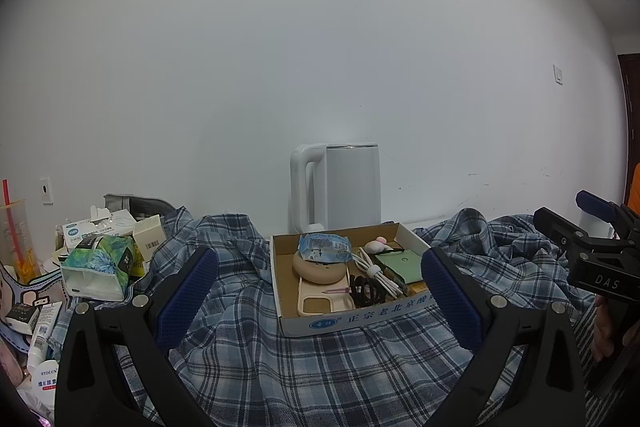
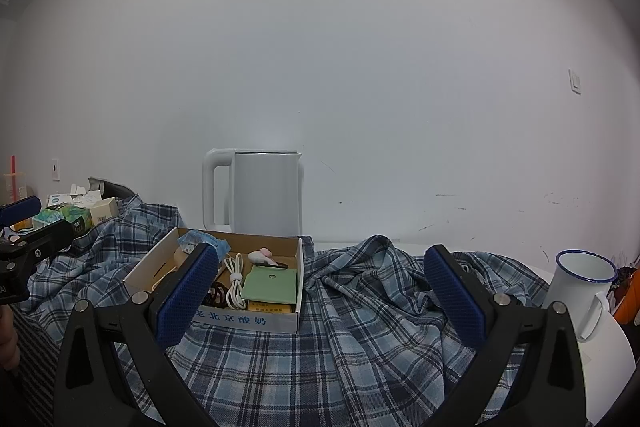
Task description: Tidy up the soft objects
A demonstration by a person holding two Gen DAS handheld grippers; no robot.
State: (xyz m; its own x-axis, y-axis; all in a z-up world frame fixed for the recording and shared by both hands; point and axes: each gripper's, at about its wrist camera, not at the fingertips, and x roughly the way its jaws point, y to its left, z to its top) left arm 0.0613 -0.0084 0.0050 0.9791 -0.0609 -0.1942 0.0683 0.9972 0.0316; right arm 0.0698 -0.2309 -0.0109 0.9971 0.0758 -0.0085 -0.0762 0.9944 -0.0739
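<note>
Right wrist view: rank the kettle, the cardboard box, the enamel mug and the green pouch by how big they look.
1. cardboard box, widest.
2. kettle. It stands behind the box, so its true size may be nearer the box's.
3. enamel mug, at the distorted right edge, so less sure.
4. green pouch, inside the box.

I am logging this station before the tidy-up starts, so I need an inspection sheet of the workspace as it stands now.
Surface: covered by the rumpled plaid cloth; bare top not visible.
Job's things: the plaid cloth lies crumpled, not folded; the cardboard box sits on it.
Clutter: phone case, hair ties and green pouch inside the box; tissue packs at far left.
Grippers: left gripper open, empty; right gripper open, empty.
Cables: white cable bundled in the box.
Surroundings: white kettle by the wall; enamel mug at right.
</note>
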